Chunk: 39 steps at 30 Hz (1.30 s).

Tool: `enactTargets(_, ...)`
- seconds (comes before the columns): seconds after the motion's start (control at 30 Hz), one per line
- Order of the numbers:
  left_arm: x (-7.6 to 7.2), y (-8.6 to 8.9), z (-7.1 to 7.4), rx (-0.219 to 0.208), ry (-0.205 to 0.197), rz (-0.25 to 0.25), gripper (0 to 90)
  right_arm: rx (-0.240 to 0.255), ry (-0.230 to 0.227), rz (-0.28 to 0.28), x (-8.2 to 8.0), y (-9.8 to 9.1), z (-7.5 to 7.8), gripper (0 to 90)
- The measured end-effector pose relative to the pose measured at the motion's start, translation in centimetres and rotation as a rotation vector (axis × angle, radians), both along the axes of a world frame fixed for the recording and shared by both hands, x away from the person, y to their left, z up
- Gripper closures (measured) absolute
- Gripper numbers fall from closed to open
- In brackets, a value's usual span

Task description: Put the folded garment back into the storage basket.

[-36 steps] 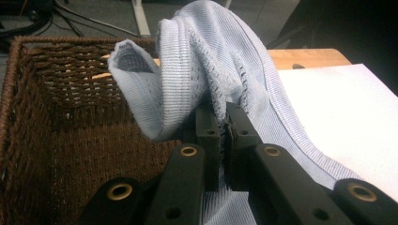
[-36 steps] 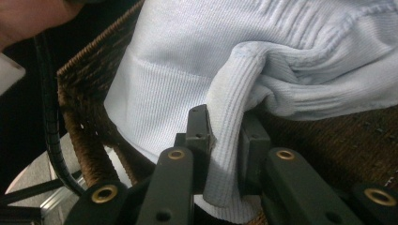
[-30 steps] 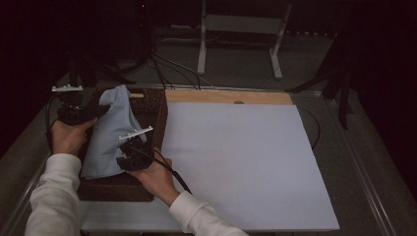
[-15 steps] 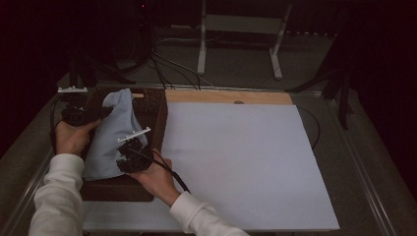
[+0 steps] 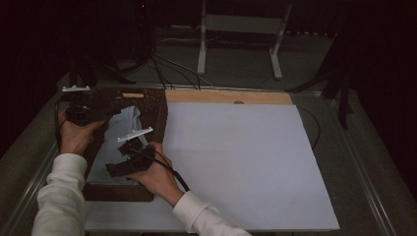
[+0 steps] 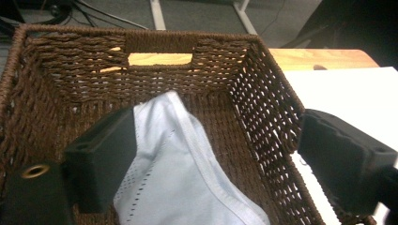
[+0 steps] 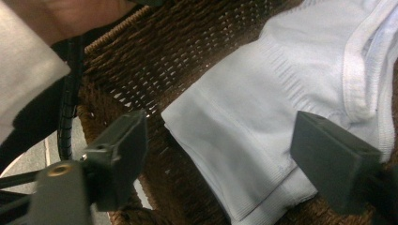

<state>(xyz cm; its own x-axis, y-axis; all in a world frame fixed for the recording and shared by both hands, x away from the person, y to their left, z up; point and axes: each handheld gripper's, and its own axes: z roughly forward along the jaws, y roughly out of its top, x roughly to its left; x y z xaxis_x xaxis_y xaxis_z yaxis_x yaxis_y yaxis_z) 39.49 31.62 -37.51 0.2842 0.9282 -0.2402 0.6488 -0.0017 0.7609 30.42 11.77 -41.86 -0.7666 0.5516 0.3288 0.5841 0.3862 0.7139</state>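
Inside wicker basket [image 6: 263, 89], folded pale-blue garment [image 6: 178, 173]

Basket [image 5: 160, 115] at left edge of board [image 5: 236, 162] on desk [image 5: 359, 162]; garment [image 5: 118, 142] inside basket; stand [image 5: 241, 29] behind basket.

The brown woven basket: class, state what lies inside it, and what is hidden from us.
Inside the brown woven basket lies a folded pale blue garment, resting on the basket floor. Whatever might lie beneath the garment is covered, so it cannot be told.
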Motion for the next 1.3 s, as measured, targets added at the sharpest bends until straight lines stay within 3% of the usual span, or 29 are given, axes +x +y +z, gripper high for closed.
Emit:
enactTargets(0.37, -0.2, -0.3, 0.3, -0.008, -0.021, -0.028, 1.1, 0.032, -0.007, 0.016, -0.1, -0.6, 0.2, 12.4)
enactTargets(0.67, -0.5, -0.8, 0.5, -0.003, -0.044, -0.052, 0.2, 0.048, -0.033, 0.003, 0.2, -1.7, 0.5, 7.6)
enactTargets(1.03, -0.7, -2.5, 0.5, 0.027, -0.049, -0.099, 0.1, 0.023, -0.087, -0.016, 0.3, -3.2, 1.0, 3.6)
enactTargets(1.3, -1.2, -3.2, 0.3, 0.033, -0.079, -0.092, 0.1, 0.016, -0.118, -0.025, 0.3, -4.6, 1.1, 3.6)
